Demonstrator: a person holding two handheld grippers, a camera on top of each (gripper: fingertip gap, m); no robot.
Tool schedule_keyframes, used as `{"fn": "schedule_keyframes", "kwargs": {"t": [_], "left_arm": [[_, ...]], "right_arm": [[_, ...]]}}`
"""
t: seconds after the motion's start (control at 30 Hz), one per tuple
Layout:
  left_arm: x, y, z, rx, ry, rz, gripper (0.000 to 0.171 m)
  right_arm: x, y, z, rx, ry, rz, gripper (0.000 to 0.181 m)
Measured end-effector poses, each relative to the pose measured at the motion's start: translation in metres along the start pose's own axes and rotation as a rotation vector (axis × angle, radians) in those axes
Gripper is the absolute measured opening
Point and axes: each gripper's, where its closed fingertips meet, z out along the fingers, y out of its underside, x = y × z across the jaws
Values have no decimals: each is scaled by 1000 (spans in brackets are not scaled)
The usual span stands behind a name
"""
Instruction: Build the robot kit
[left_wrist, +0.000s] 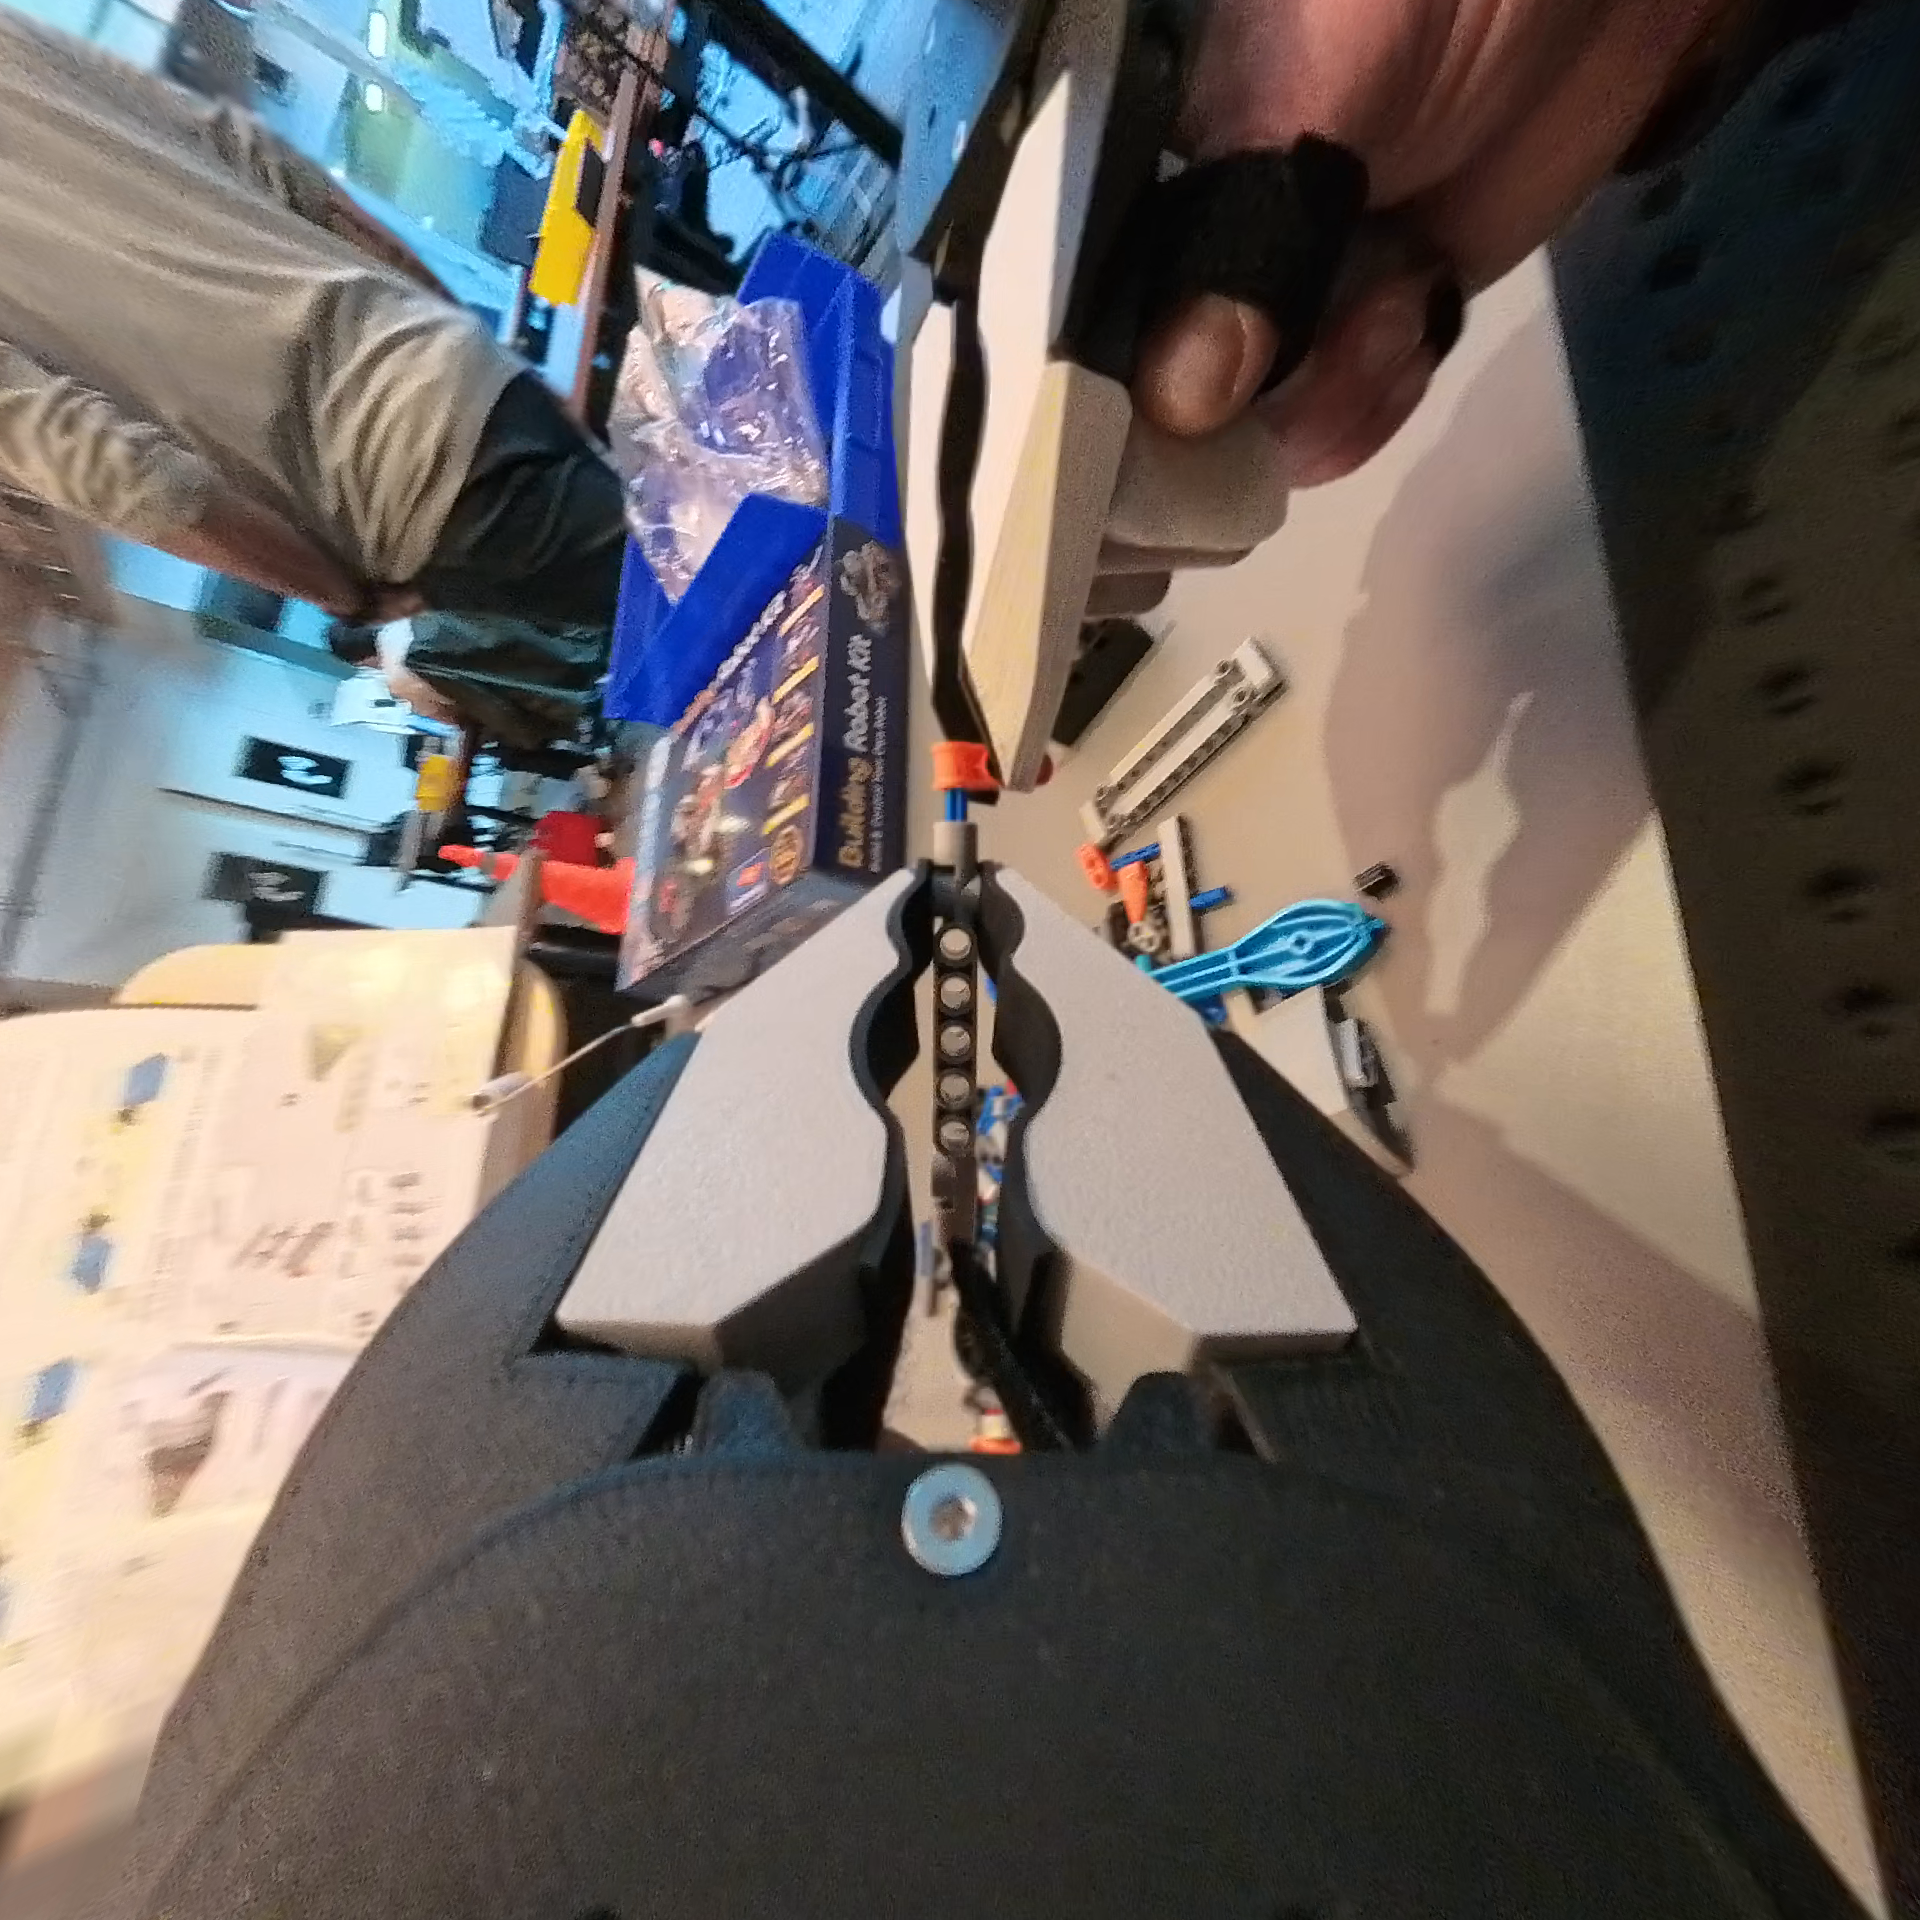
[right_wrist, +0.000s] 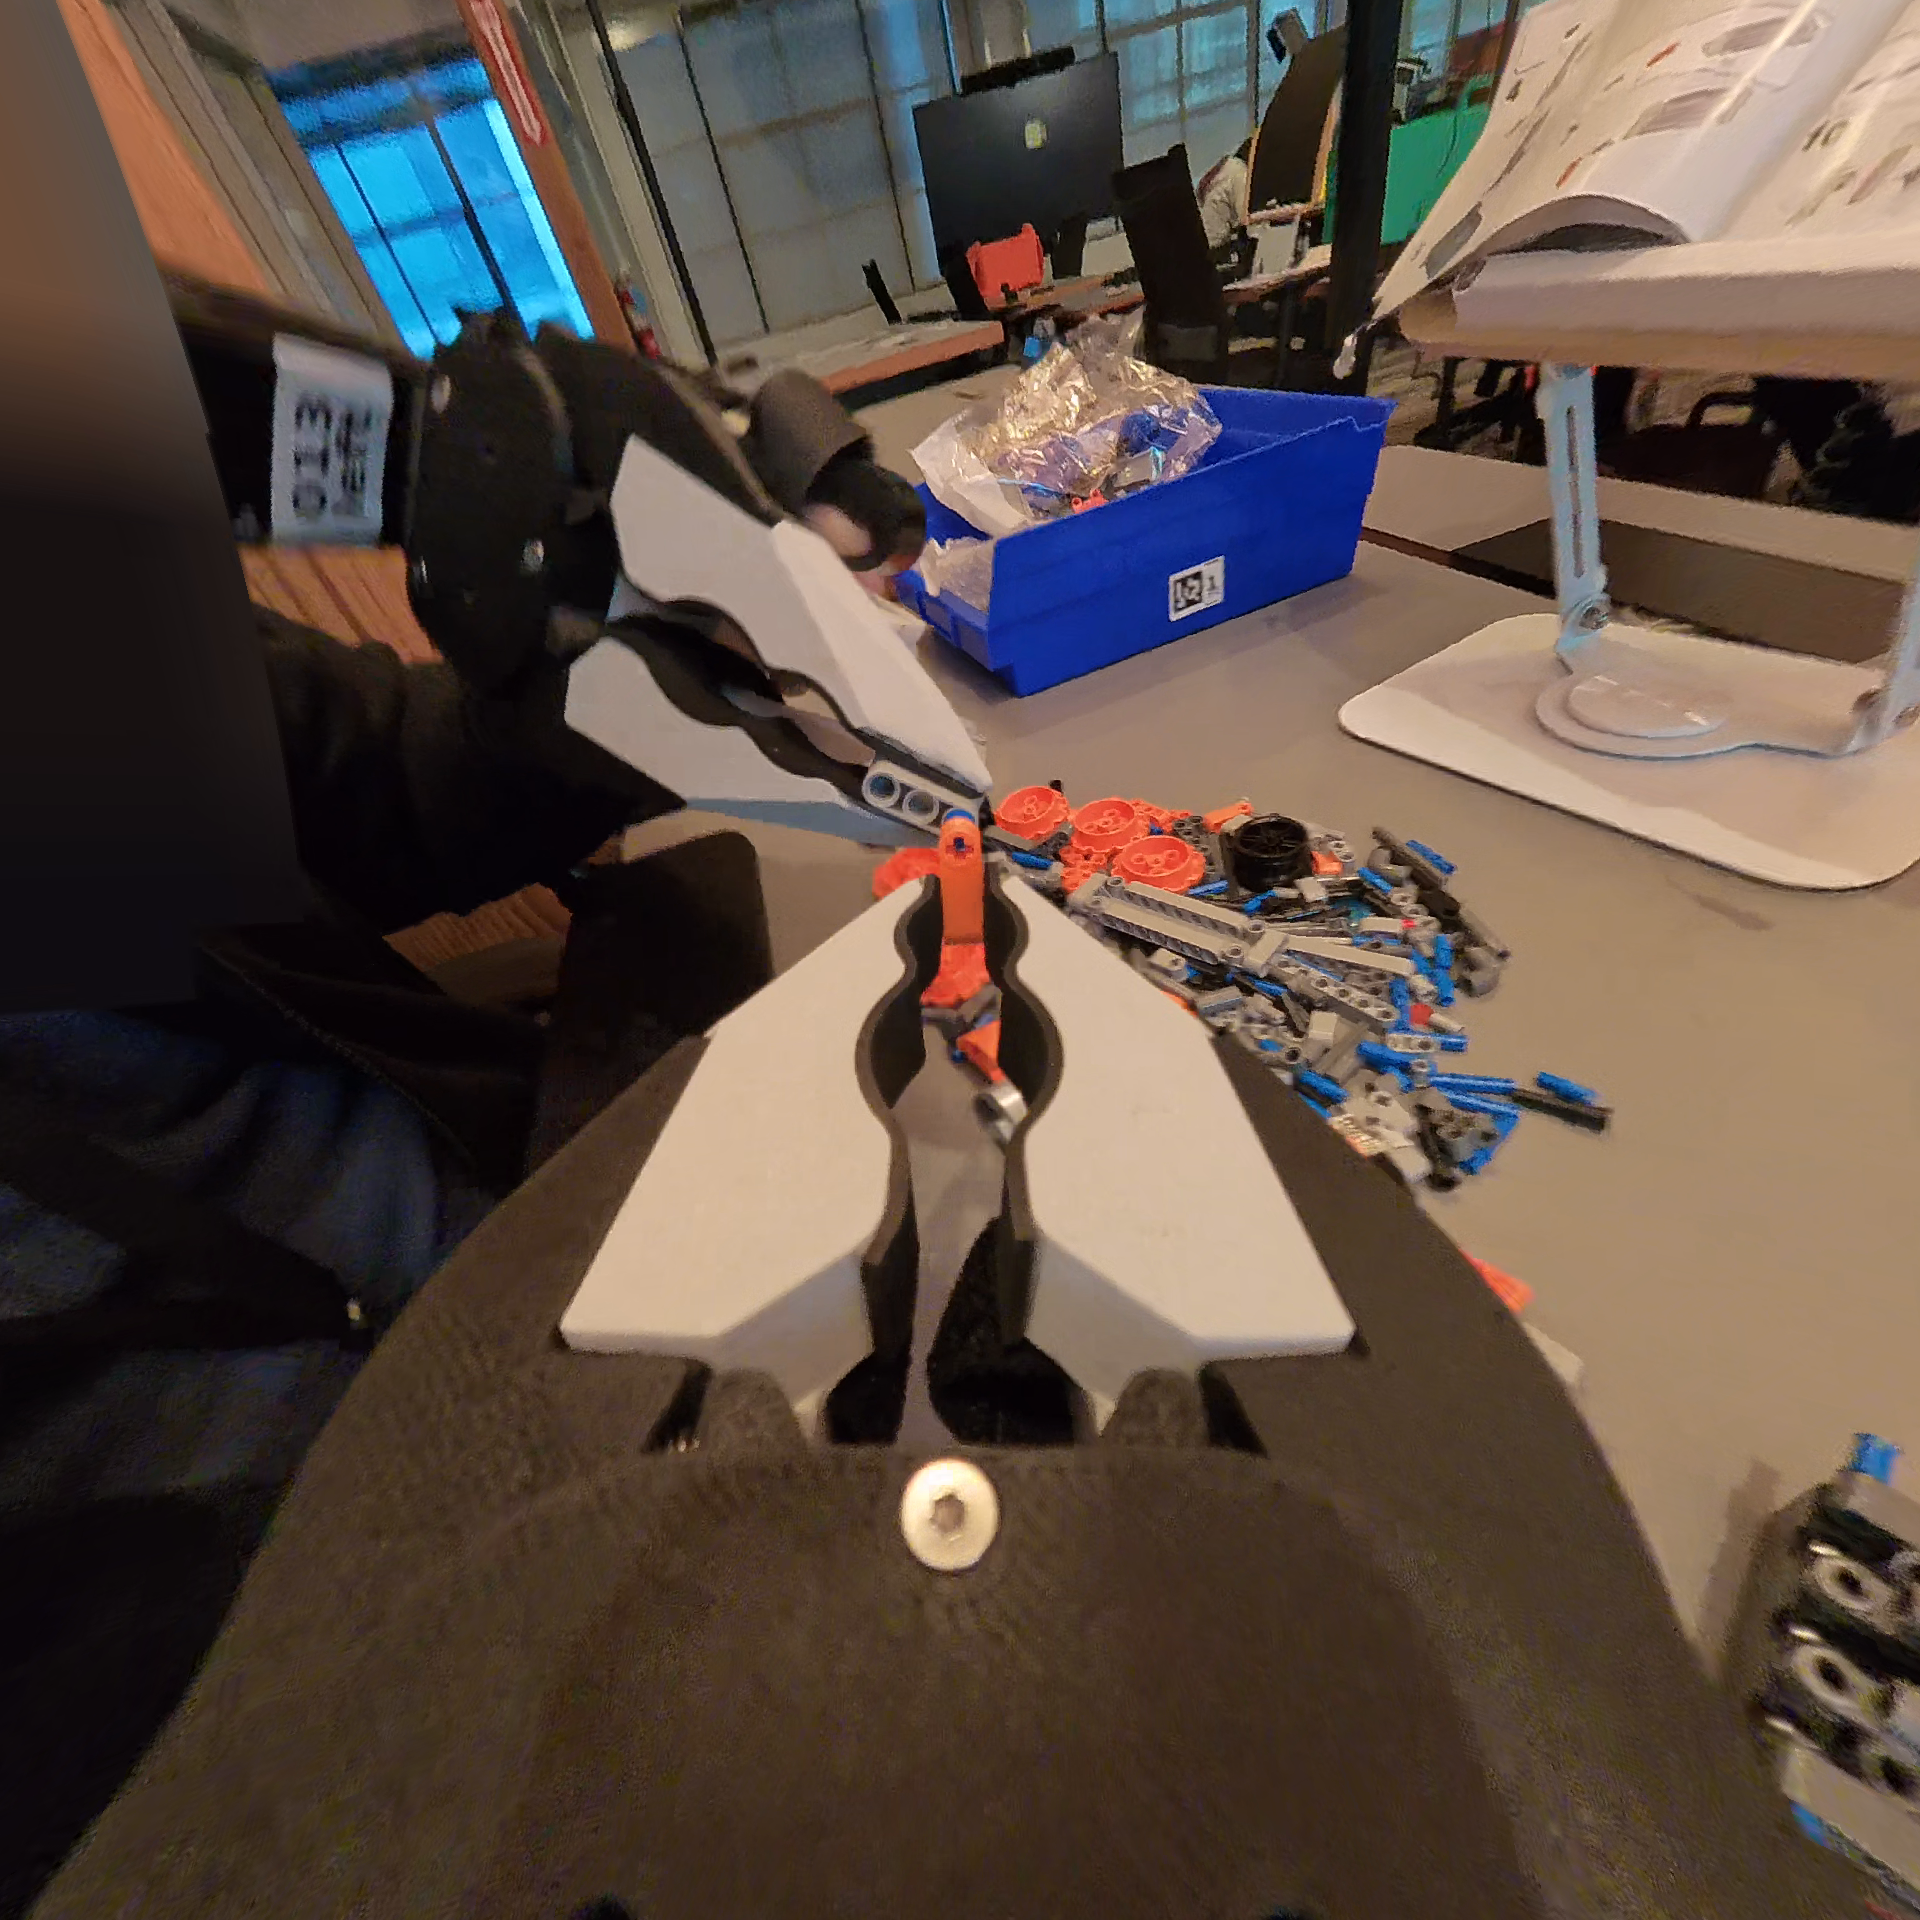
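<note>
My left gripper (left_wrist: 954, 883) is shut on a dark grey holed beam (left_wrist: 954, 1029) that runs along its fingers. A grey connector and a blue pin stick out past the tips. An orange connector (left_wrist: 961, 767) sits on that pin. My right gripper (right_wrist: 961, 883) is shut on the orange connector (right_wrist: 964, 899), and in the left wrist view its fingertips (left_wrist: 1023, 727) meet the orange part from above. In the right wrist view the left gripper (right_wrist: 961, 805) comes in from the left with the beam (right_wrist: 902, 798), tip to tip with the right one.
A pile of orange, blue and grey bricks (right_wrist: 1299, 956) lies on the grey table (right_wrist: 1662, 1195). Behind it stand a blue bin (right_wrist: 1174, 540) with plastic bags, a white book stand (right_wrist: 1579, 727) with an open booklet (right_wrist: 1714, 125), and a kit box (left_wrist: 769, 769). A built block (right_wrist: 1849, 1662) is at lower right. The tips of both grippers are at nearly the same place.
</note>
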Motion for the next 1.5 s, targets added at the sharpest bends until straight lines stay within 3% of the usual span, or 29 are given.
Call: {"fn": "schedule_keyframes", "kwargs": {"t": [0.23,0.5,0.8,0.9,1.07,1.17,1.5], "left_arm": [[1,0,-2,125,146,-200,5],[2,4,1,144,207,-261,4],[7,18,13,-53,124,-61,4],[5,20,13,-64,111,-60,5],[-2,19,10,-25,91,-128,5],[2,19,11,-10,99,-141,5],[5,14,11,18,99,-140,4]], "right_arm": [[0,-1,5,-104,24,-166,6],[5,3,8,-223,51,-284,6],[21,20,12,-421,160,-343,5],[24,18,13,-394,153,-291,6],[18,4,10,-228,94,-222,13],[16,1,7,-184,94,-230,8],[14,4,7,-192,83,-245,5]]}}
